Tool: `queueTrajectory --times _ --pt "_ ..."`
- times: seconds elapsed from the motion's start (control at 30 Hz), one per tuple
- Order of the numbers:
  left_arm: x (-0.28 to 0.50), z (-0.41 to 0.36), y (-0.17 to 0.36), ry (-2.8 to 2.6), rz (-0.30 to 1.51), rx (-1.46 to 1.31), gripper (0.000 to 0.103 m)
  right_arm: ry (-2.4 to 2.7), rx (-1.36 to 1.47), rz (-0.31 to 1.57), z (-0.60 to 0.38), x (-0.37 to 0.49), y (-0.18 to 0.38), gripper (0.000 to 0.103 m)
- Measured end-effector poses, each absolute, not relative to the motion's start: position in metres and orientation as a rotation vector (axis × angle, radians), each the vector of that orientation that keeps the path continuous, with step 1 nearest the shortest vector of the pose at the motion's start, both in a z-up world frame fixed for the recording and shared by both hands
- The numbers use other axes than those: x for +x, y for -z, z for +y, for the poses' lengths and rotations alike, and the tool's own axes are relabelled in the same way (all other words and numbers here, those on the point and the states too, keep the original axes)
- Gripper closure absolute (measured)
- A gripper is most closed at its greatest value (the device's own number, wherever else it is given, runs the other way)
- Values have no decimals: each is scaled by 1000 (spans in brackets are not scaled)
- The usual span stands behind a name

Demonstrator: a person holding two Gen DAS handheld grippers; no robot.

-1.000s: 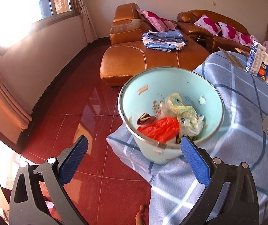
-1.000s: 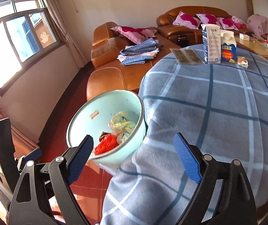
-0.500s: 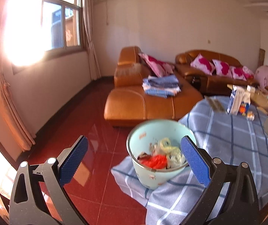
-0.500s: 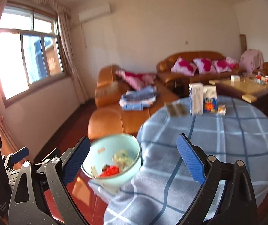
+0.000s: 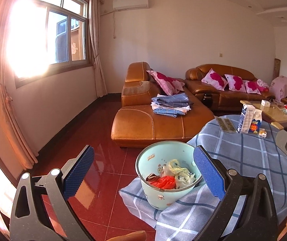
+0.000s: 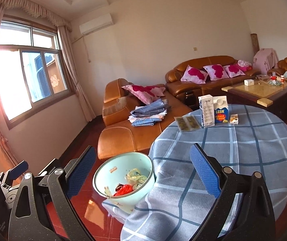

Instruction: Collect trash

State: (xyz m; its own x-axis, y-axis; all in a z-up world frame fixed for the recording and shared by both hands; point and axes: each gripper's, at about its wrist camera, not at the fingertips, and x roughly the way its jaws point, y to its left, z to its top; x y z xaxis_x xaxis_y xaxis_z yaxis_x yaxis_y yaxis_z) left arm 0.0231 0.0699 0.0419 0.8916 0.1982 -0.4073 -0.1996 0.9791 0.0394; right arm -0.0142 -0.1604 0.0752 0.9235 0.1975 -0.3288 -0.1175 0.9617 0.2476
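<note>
A pale green bin (image 5: 163,172) (image 6: 123,182) stands on the floor against the round table's hanging cloth. It holds a red plastic bag (image 5: 162,181) and crumpled pale bags (image 5: 180,172). My left gripper (image 5: 141,172) is open and empty, well back from and above the bin. My right gripper (image 6: 143,172) is open and empty, raised over the table's near edge. On the table's far side stand two cartons (image 6: 213,110), a small box (image 6: 234,118) and a flat packet (image 6: 187,122).
The round table has a blue checked cloth (image 6: 233,150). A brown leather sofa (image 5: 153,120) with folded laundry stands behind the bin. A coffee table (image 6: 259,90) with small items is at the right. The floor is red tile (image 5: 103,160).
Both grippers have pulled back and risen away from the bin and table. The bin now looks smaller and more of the room shows. Both stay open.
</note>
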Motion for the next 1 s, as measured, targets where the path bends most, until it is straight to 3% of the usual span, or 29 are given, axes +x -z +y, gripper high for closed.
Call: queueTrajectory --times 1.0 --pt "13 73 -49 -211 389 -15 6 -169 223 349 -157 -19 -80 10"
